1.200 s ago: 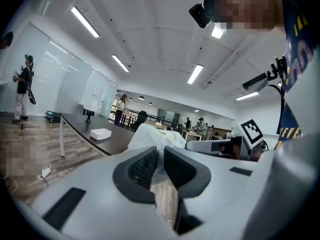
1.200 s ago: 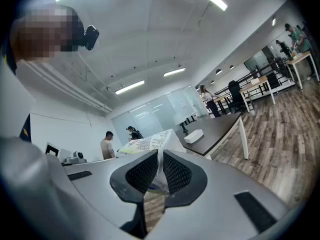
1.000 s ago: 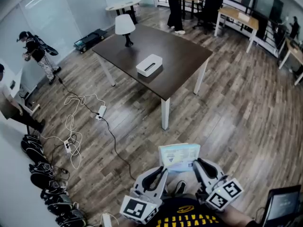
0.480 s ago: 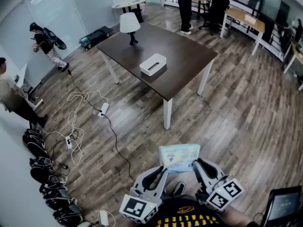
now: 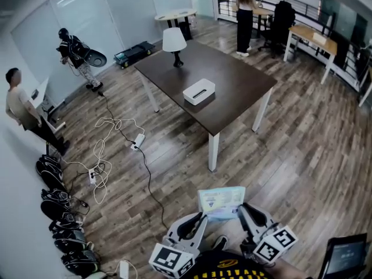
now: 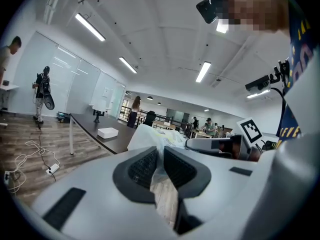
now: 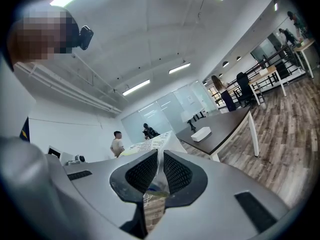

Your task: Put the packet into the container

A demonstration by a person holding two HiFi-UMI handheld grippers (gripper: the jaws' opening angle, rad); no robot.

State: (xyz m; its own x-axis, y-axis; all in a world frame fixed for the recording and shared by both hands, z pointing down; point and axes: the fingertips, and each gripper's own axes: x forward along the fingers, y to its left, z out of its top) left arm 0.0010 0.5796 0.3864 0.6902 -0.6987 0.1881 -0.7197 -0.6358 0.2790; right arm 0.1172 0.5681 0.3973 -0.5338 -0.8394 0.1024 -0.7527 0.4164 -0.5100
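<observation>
Pale packet — clamped both sides.

The room is bright. Long ceiling lights glow white, and their shine streaks the glass wall. Shadows under the bench are soft. Every picture bends round at the edges, with dark corners. Up close, the left gripper and right gripper look a bit blurry. Far things stay small but clear.

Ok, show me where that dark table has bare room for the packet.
Bare tabletop lies between the white container and the right edge, and at the near corner. The lamp crowds the far-left end.
</observation>
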